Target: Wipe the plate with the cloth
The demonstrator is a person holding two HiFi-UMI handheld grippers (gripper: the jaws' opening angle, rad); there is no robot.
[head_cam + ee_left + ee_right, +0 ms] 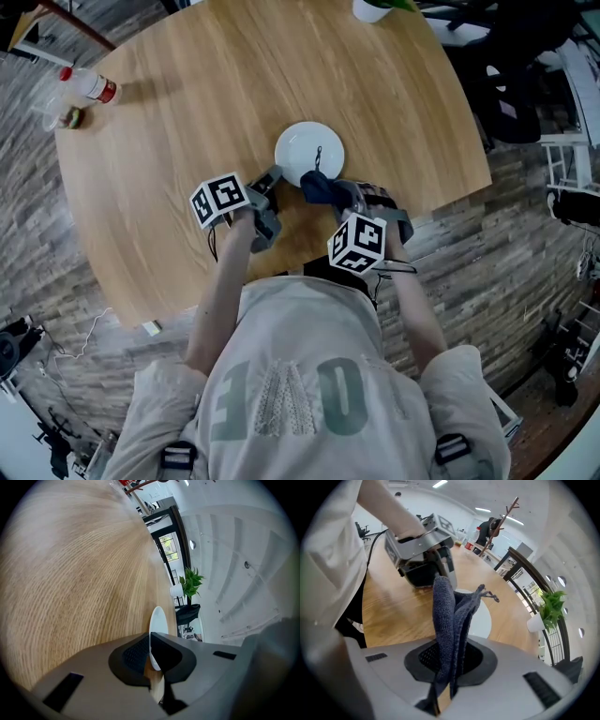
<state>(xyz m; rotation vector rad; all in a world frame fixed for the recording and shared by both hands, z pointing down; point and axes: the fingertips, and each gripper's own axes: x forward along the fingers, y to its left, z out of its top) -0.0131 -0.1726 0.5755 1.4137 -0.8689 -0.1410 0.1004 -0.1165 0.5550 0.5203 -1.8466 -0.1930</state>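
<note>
Head view: a white plate (309,145) sits on the round bench (187,112), well apart from a bottle (91,86) at the bench's left edge. The left claw (271,179) meets the plate's near-left rim. The right claw (337,194) carries a dark blue cloth (317,187) at the near rim.

Left gripper view: the claw is pinched narrow on the plate's rim.

Right gripper view: the claw is clamped on the cloth, with the plate beyond.

The plate (309,150) sits near the middle of the table (187,112). The left gripper (276,177) is on its rim at 7 o'clock, and the cloth (317,186) – between the right gripper's (334,193) jaws – overlaps the rim at 5 o'clock. A bottle (89,86) lies well apart at 10 o'clock, and a plant pot (370,9) stands at the table's edge at 1 o'clock.
</note>
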